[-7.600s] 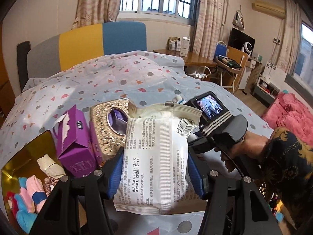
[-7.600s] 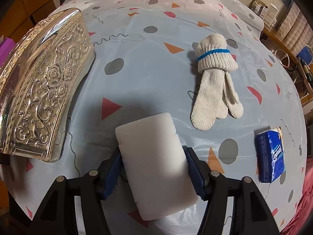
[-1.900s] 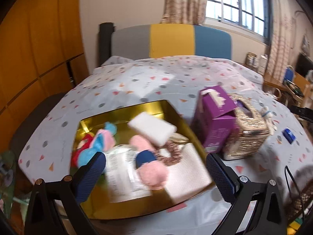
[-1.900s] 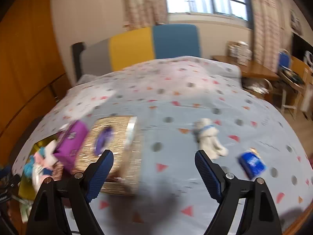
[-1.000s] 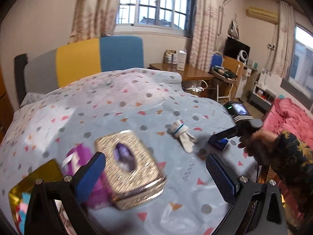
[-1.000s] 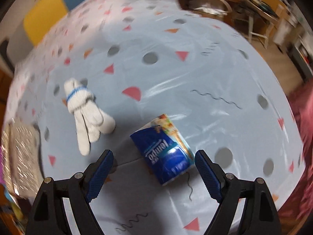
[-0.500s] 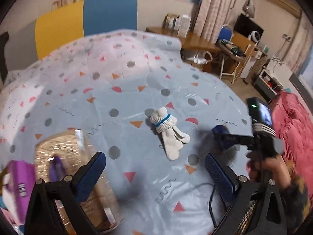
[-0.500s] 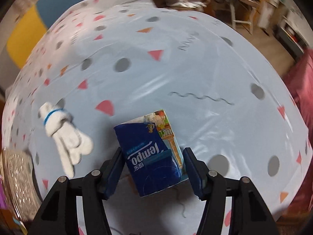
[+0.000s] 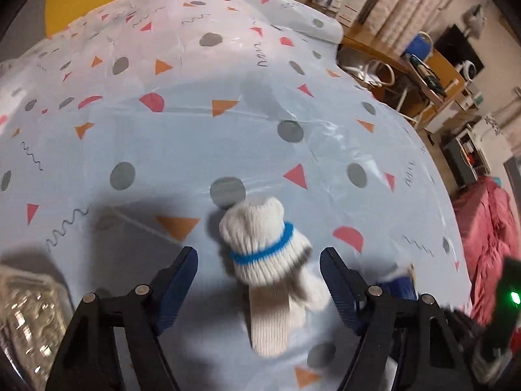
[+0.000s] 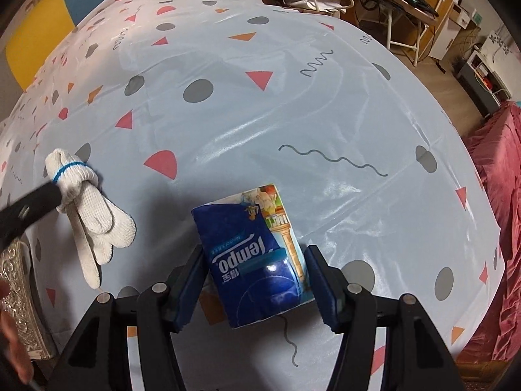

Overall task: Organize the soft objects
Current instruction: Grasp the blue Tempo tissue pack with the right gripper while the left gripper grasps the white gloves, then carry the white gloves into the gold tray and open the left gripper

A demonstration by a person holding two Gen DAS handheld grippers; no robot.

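Note:
A rolled pair of white knit gloves with a blue band (image 9: 263, 254) lies on the patterned bed cover. My left gripper (image 9: 259, 277) is open, its jaws on either side of the gloves, apart from them. The gloves also show in the right wrist view (image 10: 88, 205), with a left finger (image 10: 29, 208) beside them. My right gripper (image 10: 252, 273) is shut on a blue Tempo tissue pack (image 10: 254, 254), low over the cover. The pack's edge shows in the left wrist view (image 9: 399, 283).
A gold embossed tissue box (image 9: 22, 322) sits at the left, also in the right wrist view (image 10: 16, 293). The bed's right edge drops to a pink blanket (image 9: 488, 238). A wooden desk and chair (image 10: 400, 3) stand beyond the bed.
My left gripper has moved down and in over the gloves, which now lie between its open jaws. My right gripper stays closed on the tissue pack, now slightly closer.

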